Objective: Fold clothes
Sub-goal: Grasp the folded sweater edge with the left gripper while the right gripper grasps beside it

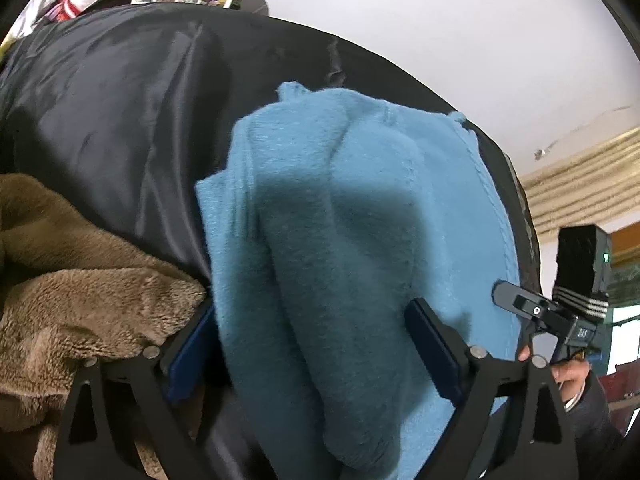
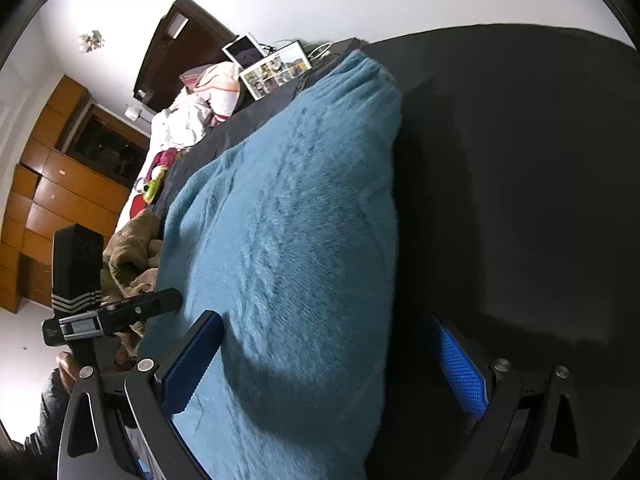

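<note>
Both tools wide open — left tool (image 1: pixel 316 356) and right tool (image 2: pixel 328 364) astride the blue fleece garment (image 1: pixel 360 208) on dark sheet (image 1: pixel 120 100).

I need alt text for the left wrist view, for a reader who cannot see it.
A fuzzy blue garment lies folded on a dark satin sheet, between the open fingers of the left gripper. A brown fleece garment is bunched at the left, and the right gripper shows at the right edge.
</note>
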A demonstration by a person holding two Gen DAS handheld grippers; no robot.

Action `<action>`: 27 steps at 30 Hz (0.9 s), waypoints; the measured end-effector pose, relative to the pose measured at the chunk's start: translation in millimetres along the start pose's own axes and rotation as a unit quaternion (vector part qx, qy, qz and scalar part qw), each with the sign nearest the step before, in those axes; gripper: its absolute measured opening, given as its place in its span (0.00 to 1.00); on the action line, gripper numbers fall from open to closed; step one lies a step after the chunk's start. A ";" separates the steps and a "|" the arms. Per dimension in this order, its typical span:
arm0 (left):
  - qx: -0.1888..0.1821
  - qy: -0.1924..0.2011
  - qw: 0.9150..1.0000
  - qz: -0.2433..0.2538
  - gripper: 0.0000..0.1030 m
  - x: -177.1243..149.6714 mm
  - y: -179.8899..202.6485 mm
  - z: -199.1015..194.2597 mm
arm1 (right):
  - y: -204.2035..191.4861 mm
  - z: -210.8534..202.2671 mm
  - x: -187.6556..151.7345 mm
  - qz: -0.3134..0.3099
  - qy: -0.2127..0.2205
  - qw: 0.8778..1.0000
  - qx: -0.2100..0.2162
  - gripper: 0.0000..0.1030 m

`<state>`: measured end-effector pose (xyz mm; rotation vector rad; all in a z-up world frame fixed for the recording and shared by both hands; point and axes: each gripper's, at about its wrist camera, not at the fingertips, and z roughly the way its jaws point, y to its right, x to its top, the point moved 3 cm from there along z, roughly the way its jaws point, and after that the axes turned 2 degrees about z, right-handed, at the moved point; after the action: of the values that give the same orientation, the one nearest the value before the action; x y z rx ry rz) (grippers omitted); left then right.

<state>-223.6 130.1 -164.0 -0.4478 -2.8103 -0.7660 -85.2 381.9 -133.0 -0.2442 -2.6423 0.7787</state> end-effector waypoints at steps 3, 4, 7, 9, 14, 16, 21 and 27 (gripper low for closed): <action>-0.002 -0.002 1.000 0.005 0.92 1.5 4.3 1.9 | -5.7 5.1 3.4 -0.009 -0.002 1.000 0.001 1.00; -0.003 -0.002 1.000 0.004 0.92 2.0 5.1 2.2 | -7.4 6.9 4.6 -0.011 -0.003 1.000 0.002 1.00; -0.010 -0.001 1.000 0.001 0.92 2.3 6.2 2.4 | -13.6 13.4 7.1 -0.021 -0.010 1.000 0.007 1.00; -0.014 0.000 1.000 -0.001 0.91 2.0 6.7 2.1 | -20.5 18.2 6.4 -0.038 -0.014 0.999 -0.005 0.99; -0.024 0.001 1.000 -0.007 0.74 1.0 9.5 0.4 | -28.1 21.4 4.7 -0.046 -0.008 0.999 -0.023 0.77; -0.026 0.002 1.000 -0.013 0.73 0.9 10.9 0.4 | -25.5 16.9 5.2 -0.032 0.000 0.999 -0.013 0.65; -0.010 0.008 1.000 -0.015 0.68 1.4 20.7 -0.7 | -32.2 6.3 3.2 -0.037 0.015 0.999 -0.017 0.52; -0.013 0.012 0.999 -0.027 0.53 3.7 44.1 2.2 | -39.3 -21.0 3.2 -0.059 0.043 0.997 -0.029 0.50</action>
<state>-212.4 168.3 -144.5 -0.3654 -2.8033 -0.8134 -82.1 360.3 -94.1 -0.1324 -2.5739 0.6382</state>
